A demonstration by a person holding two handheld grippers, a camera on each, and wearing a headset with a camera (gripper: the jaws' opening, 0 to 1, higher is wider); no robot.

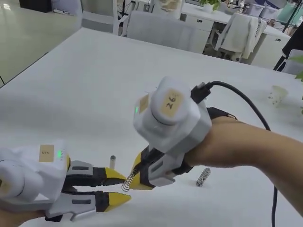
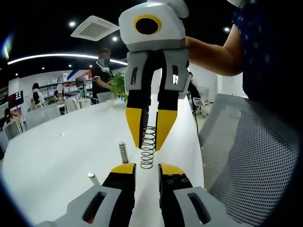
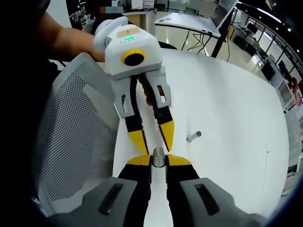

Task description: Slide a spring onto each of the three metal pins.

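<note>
My right gripper [image 1: 134,178] is shut on a small steel spring [image 1: 128,182], holding it low over the white table [image 1: 94,94]. In the right gripper view the spring [image 3: 159,157] is pinched between the yellow tips. My left gripper [image 1: 124,187] faces it from the bottom left, open with nothing in it, its tips just short of the spring [image 2: 148,147]. A bare metal pin [image 1: 112,161] stands just behind the grippers. A second spring [image 1: 203,176] stands tilted to the right. In the left gripper view it [image 2: 123,152] looks threaded on a pin, with a bare pin [image 2: 93,178] nearer.
A black cable [image 1: 251,106] runs from the right gripper across the table. A small white cup [image 1: 278,95] sits at the far right. A grey mesh chair [image 2: 246,156] stands beside the table edge, and people stand in the office behind.
</note>
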